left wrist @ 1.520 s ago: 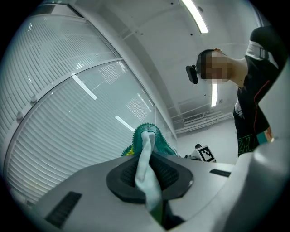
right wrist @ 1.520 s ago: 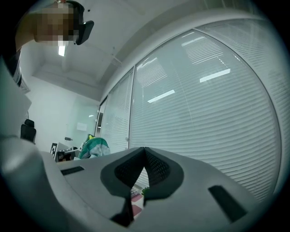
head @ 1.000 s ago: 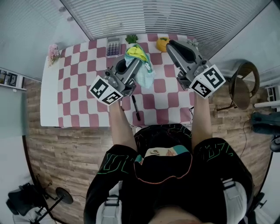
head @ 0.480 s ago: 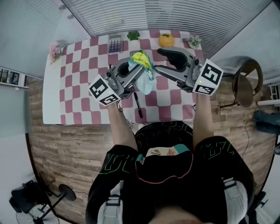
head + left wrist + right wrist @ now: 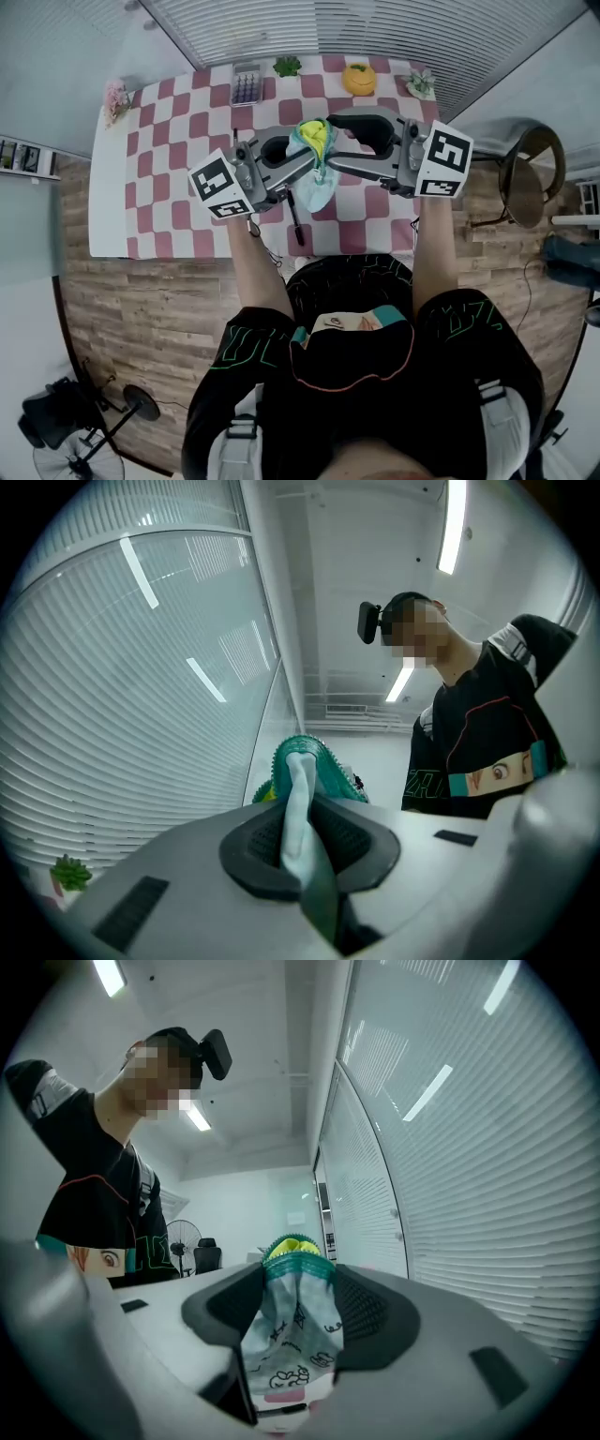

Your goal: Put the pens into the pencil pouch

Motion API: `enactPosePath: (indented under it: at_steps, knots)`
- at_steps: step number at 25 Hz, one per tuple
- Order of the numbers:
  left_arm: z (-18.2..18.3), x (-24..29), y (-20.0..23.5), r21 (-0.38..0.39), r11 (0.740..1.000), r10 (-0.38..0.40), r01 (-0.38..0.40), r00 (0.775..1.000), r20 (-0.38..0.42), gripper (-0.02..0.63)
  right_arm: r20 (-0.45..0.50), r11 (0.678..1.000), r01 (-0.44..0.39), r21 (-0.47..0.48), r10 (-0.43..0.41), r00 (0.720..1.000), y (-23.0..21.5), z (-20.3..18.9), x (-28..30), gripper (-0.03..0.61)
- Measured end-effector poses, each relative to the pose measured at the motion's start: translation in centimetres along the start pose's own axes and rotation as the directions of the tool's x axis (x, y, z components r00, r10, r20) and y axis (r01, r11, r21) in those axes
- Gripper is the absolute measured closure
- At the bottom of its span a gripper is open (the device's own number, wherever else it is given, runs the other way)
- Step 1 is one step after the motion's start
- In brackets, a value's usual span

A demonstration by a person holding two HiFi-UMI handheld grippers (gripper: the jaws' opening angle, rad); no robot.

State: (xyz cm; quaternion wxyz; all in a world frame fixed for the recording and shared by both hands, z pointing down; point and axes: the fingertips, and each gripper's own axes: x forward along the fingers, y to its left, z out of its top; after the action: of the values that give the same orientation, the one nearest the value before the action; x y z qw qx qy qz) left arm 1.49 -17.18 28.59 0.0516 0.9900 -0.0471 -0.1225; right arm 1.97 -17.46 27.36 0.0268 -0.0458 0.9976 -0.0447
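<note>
Left tongs (image 5: pixel 302 834) pinch the rim of the pencil pouch (image 5: pixel 317 187), which sits between the just-spread right tongs (image 5: pixel 296 1314).

1. No word or number can be read anywhere.
2. The left marker cube (image 5: pixel 222 185), at 9 o'clock of the pencil pouch (image 5: pixel 316 183), and the right marker cube (image 5: pixel 443 161), at 3 o'clock, carry black-and-white square codes without letters.
3. The pouch bears black doodles. The print on the pink label (image 5: pixel 286 1393) at its 6 o'clock is too small to read.
4. The green lettering on the person's black clothing (image 5: pixel 246 349), at 7 o'clock in the head view, is illegible.
</note>
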Motion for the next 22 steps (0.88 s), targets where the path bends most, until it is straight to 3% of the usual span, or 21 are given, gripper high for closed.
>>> enactPosePath:
  at_steps: [5, 10, 18, 22]
  knots:
    - [-1.0, -0.2, 0.8, 0.003, 0.999, 0.042, -0.042, 0.998, -0.054, 0.586, -0.050, 1.000, -0.009, 0.013, 0.010, 0.999, -0.2, -1.1, 0.4, 0.411]
    - [-0.9, -0.5, 1.2, 0.017, 0.999, 0.048, -0.047, 0.998, -0.042, 0.591, -0.041, 1.000, -0.022, -0.006, 0.021, 0.999, -0.3, -1.0, 0.3, 0.494]
    - [-1.0, -1.4, 1.2, 0.027, 0.998, 0.054, -0.052, 0.997, -0.051, 0.588, -0.045, 0.999, -0.039, -0.035, 0.037, 0.998, -0.5, -1.5, 0.3, 0.533]
    - [0.1, -3.0, 1.7, 0.029, 0.995, 0.091, -0.091, 0.996, 0.026, 0.609, -0.003, 0.999, -0.031, -0.008, 0.031, 1.000, -1.0, -1.3, -0.7, 0.536]
